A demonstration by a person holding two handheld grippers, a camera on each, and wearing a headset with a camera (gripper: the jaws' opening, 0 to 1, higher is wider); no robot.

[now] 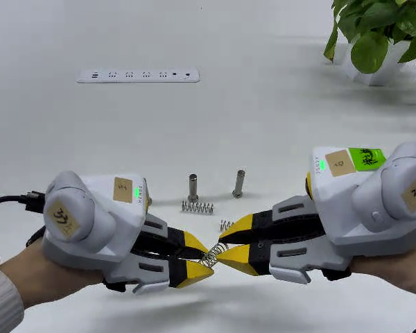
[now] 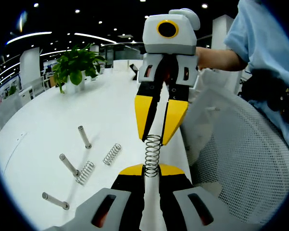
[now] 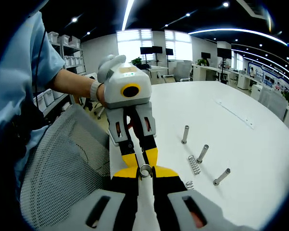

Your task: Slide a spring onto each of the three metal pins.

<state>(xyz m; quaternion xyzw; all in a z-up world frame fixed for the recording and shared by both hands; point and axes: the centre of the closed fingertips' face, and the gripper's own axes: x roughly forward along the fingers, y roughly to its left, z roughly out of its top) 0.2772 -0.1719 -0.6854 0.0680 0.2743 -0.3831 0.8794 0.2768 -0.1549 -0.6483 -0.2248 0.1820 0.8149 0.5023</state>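
Metal spring (image 2: pixel 153 151) in left hand-held gripper (image 1: pixel 208 261)

Your head view is bright and even, with soft shadows on the white surface (image 1: pixel 263 125); both gripper views bulge at edges (ceiling strips (image 3: pixel 129 12) glare).

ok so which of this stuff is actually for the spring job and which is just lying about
For the job: held spring, gripped between left gripper and right gripper; two loose springs; three metal pins.
Lying about: power strip; potted plant; mesh chair.
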